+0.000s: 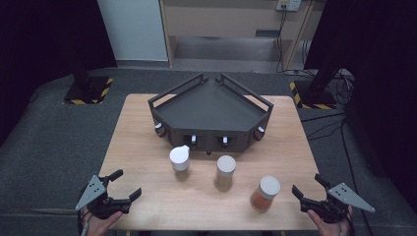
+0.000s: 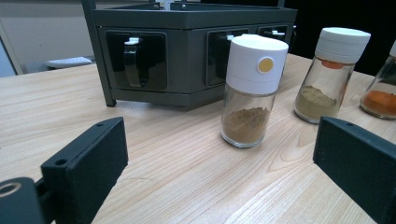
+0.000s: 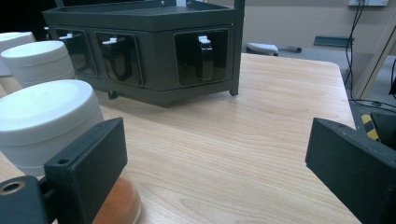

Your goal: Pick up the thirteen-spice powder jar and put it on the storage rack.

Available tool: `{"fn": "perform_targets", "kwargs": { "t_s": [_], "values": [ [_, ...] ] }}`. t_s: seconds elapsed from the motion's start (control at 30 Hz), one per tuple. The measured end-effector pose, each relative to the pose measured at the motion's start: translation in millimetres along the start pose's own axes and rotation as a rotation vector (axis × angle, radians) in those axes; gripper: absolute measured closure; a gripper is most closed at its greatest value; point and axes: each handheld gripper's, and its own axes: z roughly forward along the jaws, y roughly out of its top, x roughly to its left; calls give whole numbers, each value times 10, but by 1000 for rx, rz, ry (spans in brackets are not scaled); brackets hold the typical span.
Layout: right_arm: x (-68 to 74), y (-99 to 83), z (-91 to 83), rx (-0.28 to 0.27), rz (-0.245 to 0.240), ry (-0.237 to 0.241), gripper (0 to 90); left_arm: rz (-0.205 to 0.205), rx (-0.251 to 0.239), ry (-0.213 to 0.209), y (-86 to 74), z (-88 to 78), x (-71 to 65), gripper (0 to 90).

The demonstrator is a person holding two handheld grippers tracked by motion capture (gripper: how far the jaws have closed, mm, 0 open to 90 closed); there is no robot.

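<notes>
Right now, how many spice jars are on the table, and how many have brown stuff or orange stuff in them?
Jars with brownish powder: 2, the left jar and the middle jar
Jars with orange powder: 1, the right jar
Dark racks: 1, the rack behind the jars
Grippers: 2, the left gripper and the right gripper, both open and holding nothing
Total: 6

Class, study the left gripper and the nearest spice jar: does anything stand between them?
Nothing visible does. The left gripper is open, and bare table lies between it and the jar with the brown powder.
</notes>
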Motion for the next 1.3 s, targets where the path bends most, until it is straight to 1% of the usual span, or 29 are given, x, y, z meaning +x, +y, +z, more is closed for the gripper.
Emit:
{"fn": "perform_targets", "kwargs": {
  "t_s": [0.2, 0.3, 0.47, 0.67, 0.73, 0.8, 0.83, 1.03, 1.23, 1.3],
  "values": [
    [-3, -1, 2, 3, -9, 8, 53, -4, 2, 4, 6, 9, -2, 21],
    [-5, 0, -1, 9, -6, 10, 50, -7, 4, 5, 8, 11, 0, 21],
    [5, 0, -31, 15, -15, 15, 50, -11, 2, 5, 3, 5, 6, 21],
    [18, -10, -68, 4, -23, 16, 51, -5, 3, -3, 7, 1, 2, 21],
    [19, -10, -67, 7, -24, 16, 51, -9, 8, -5, 10, 2, 12, 22],
    [20, -11, -66, 6, -24, 16, 51, -28, 2, -16, -1, 7, 40, 21],
    [19, -12, -67, 4, -25, 16, 51, -30, 5, -18, 5, 10, 43, 21],
    [20, -13, -67, 6, -29, 20, 51, -28, 18, -18, 57, 25, 29, 21],
    [11, -17, -63, 3, -29, 27, 50, -9, 23, -25, 149, 63, 22, 22],
    [13, -18, -61, 3, -31, 27, 50, 6, 26, -29, 200, 78, 20, 23]
  ]
}}
